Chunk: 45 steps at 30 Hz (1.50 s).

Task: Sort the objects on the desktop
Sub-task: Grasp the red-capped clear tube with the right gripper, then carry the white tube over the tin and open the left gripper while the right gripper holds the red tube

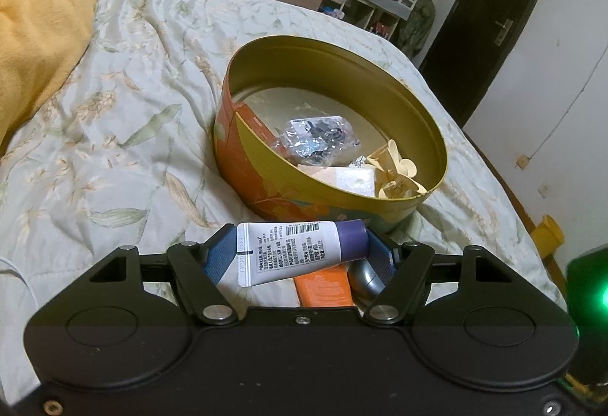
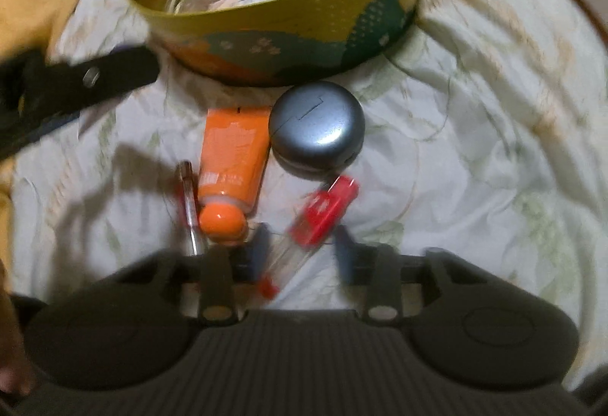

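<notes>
On the bed (image 1: 114, 119), covered by a pale leaf-printed quilt, a round tin (image 1: 399, 203) with a gold inside and an orange and teal patterned wall already holds a clear plastic packet (image 1: 317, 138), a cream hair clip (image 1: 395, 169) and some small boxes. Just in front of it, the left tongs (image 1: 302, 250) are clamped across a white tube with a purple cap (image 1: 300, 249), lying crosswise between the blue pads, one pad at the crimped end and one at the cap. Below the tube lie an orange tube (image 2: 233, 157) and, just beside it, a round grey case (image 2: 318, 121), close to the tin's wall. The right tongs (image 2: 300, 245) point steeply down at the quilt, blurred, with a red and clear pen-like item (image 2: 323, 211) between their narrowed pads; whether the pads press on it I cannot tell. A thin clear stick (image 2: 188, 195) lies along the orange tube's left side.
</notes>
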Each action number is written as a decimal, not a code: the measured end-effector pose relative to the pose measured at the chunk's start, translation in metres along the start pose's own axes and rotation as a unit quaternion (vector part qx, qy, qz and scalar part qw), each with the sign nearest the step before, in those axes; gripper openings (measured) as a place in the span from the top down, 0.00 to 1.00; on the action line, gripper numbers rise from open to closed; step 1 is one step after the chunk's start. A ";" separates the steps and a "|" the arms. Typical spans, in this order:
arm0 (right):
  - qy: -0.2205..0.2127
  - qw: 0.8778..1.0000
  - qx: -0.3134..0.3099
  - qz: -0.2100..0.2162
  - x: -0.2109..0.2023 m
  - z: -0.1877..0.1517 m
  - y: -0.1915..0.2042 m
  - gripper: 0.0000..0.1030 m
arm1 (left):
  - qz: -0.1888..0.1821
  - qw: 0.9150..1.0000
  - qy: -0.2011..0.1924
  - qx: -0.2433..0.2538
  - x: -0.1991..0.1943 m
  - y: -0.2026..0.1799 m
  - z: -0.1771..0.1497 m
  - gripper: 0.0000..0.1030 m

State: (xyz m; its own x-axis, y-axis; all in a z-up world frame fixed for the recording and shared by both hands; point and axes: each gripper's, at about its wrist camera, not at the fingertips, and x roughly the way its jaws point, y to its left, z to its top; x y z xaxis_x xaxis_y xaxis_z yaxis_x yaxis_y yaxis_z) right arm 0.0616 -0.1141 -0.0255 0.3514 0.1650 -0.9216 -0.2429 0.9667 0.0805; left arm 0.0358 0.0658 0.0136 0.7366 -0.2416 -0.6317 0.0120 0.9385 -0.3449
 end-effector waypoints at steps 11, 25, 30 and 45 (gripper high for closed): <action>-0.013 0.999 0.013 0.041 -0.027 0.001 -0.044 0.89 | 0.010 1.000 0.005 0.013 0.002 -0.004 -0.002 0.32; -0.076 0.996 -0.039 0.039 -0.059 0.008 -0.076 0.89 | 0.024 0.999 0.010 0.046 0.006 -0.017 -0.007 0.32; -0.090 0.995 -0.026 0.044 -0.056 0.006 -0.088 0.89 | 0.030 0.998 0.017 0.055 0.008 -0.020 -0.007 0.32; -0.099 0.991 0.034 0.087 -0.043 0.011 -0.108 0.89 | 0.046 0.996 0.038 0.064 0.011 -0.023 -0.005 0.32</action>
State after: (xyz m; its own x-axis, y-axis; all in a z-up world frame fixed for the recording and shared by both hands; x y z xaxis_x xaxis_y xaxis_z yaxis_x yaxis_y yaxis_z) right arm 0.0827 -0.2232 0.0100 0.4813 0.3597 -0.7994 -0.2561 0.9298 0.2642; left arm 0.0406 0.0400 0.0110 0.6852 -0.1669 -0.7090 0.0374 0.9802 -0.1946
